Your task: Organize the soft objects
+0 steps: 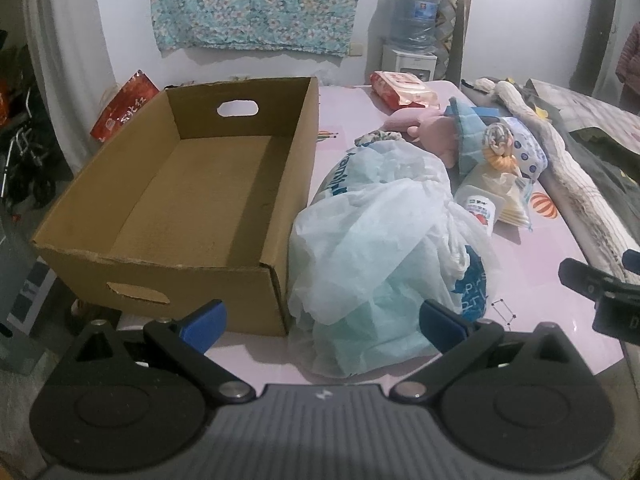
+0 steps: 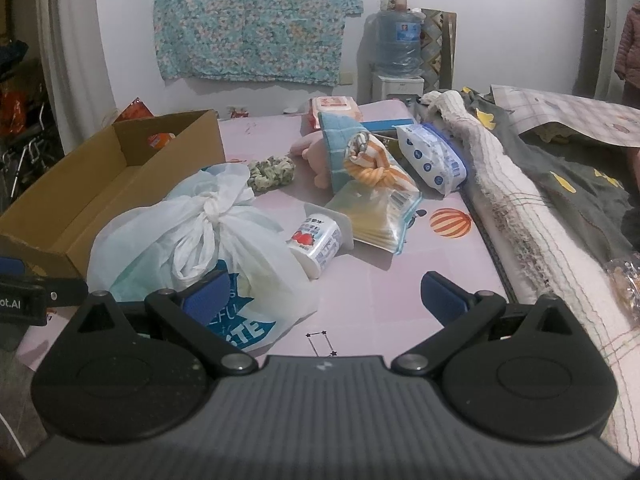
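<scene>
An empty brown cardboard box (image 1: 192, 184) (image 2: 80, 196) stands on the pink table's left side. Right beside it lies a knotted white plastic bag (image 1: 380, 248) (image 2: 200, 236) stuffed with soft things. My left gripper (image 1: 324, 324) is open, its blue pads on either side of the bag's near end, not touching. My right gripper (image 2: 324, 300) is open too, hovering over bare table just right of the bag. Behind the bag lie a pink plush toy (image 1: 432, 128) (image 2: 316, 156), a green scrunchie (image 2: 270, 172), a blue cloth (image 2: 340, 140), a wet-wipes pack (image 2: 434, 156) and a small white bottle (image 2: 318, 240).
A zip bag of yellow sheets (image 2: 380, 220) lies mid-table, a red wipes pack (image 1: 402, 88) at the back. Folded blankets and a knitted cloth (image 2: 520, 200) run along the right edge. A water dispenser (image 2: 398, 44) stands by the wall. The right gripper's tip (image 1: 600, 284) shows in the left wrist view.
</scene>
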`<move>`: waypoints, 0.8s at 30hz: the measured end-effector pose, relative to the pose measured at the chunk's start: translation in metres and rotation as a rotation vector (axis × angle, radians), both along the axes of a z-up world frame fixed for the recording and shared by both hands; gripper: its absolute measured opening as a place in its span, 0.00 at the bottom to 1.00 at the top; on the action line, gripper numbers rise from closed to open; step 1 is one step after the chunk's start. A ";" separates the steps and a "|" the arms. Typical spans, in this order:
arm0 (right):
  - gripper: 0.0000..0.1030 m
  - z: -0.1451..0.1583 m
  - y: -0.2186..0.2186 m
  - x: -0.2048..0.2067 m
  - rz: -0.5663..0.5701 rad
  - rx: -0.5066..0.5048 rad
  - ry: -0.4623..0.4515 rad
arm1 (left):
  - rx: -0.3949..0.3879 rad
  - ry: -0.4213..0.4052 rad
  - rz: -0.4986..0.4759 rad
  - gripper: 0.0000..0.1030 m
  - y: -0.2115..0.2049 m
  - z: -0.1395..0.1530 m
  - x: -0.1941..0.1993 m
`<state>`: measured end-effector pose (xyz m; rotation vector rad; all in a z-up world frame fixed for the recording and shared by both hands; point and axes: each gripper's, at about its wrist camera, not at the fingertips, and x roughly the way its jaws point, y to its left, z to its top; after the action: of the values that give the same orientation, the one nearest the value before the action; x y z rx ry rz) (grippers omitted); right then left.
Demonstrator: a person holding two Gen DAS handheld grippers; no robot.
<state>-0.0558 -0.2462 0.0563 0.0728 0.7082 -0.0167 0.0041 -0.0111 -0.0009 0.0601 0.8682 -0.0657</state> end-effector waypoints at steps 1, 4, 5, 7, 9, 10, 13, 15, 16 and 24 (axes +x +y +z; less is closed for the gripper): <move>0.99 0.001 0.002 0.000 0.001 -0.001 0.001 | -0.001 0.000 0.000 1.00 0.000 0.000 0.000; 0.99 0.001 0.003 0.000 0.005 -0.001 0.004 | -0.002 0.003 0.002 1.00 0.001 -0.001 0.000; 0.99 0.001 0.003 0.000 0.005 -0.002 0.005 | -0.002 0.004 0.002 1.00 0.001 -0.001 0.001; 0.99 0.001 0.004 0.001 0.007 -0.001 0.007 | -0.005 0.005 0.003 1.00 0.002 -0.002 0.001; 0.99 0.001 0.004 0.001 0.008 0.000 0.008 | -0.005 0.005 0.004 1.00 0.002 -0.002 0.001; 0.99 0.001 0.004 0.001 0.009 0.000 0.009 | -0.006 0.006 0.005 1.00 0.002 -0.002 0.001; 0.99 0.001 0.004 0.001 0.008 0.001 0.009 | -0.005 0.007 0.002 1.00 0.002 -0.002 0.001; 0.99 0.001 0.004 0.001 0.008 0.001 0.011 | -0.005 0.008 0.002 1.00 0.002 -0.002 0.001; 0.99 0.001 0.005 0.001 0.009 0.001 0.011 | -0.006 0.008 0.003 1.00 0.002 -0.003 0.001; 0.99 0.000 0.006 0.002 0.010 0.000 0.012 | -0.008 0.007 0.005 1.00 0.003 -0.004 0.001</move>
<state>-0.0539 -0.2402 0.0567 0.0692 0.7208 -0.0077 0.0051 -0.0077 -0.0046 0.0501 0.8749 -0.0649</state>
